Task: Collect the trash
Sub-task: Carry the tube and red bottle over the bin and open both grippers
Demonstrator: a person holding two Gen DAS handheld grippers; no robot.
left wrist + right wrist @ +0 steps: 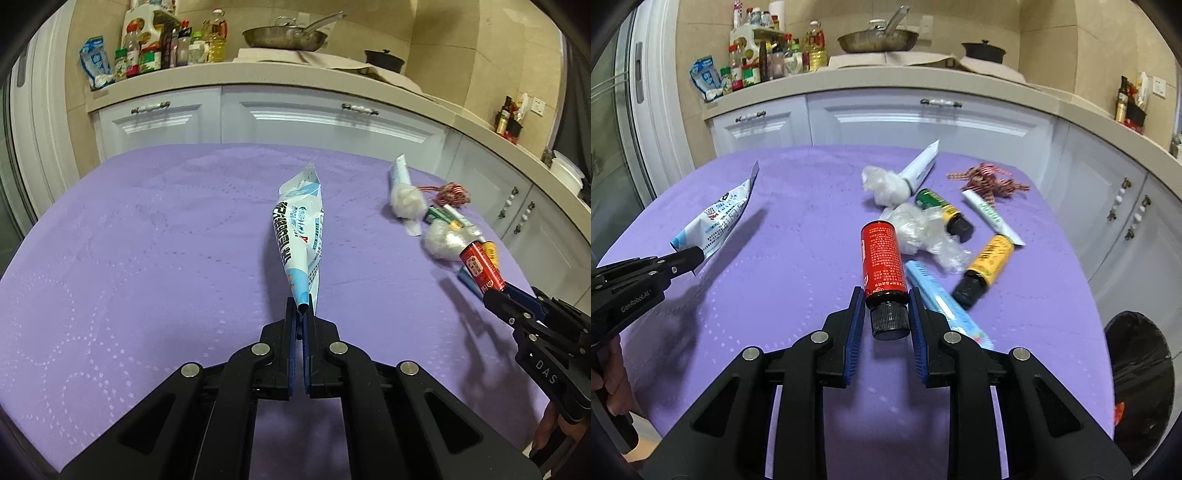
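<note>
The left gripper [302, 314] has its fingers clenched on the bottom corner of a blue-and-white plastic pouch [301, 236], which stands up off the purple cloth-covered surface [147, 240] above its middle, its far tip pointing toward the far edge. The right gripper [886, 310] has its fingers grasping a red bottle [882, 258] at the neck just above its black cap, the bottle's base pointing away toward the far edge; it appears raised above the cloth, though whether it is fully clear of it cannot be told. The rest of the trash lies toward the surface's right side: two clumps of crumpled clear plastic film [919, 229], a white tube [921, 166] angled toward the far edge with its cap end touching the farther clump, a green bottle [942, 212] with a black cap beside the nearer clump, a yellow bottle [986, 266] nearer the right edge, a thin white-and-green tube [991, 218] between those two bottles, a red-and-white striped ribbon [988, 179] near the far right corner, and a light blue flat pack [945, 302] lying just beside the right fingers. A bin lined with a black bag [1141, 376] stands off the surface's near right corner. Behind the far edge are white cabinets [886, 122].
</note>
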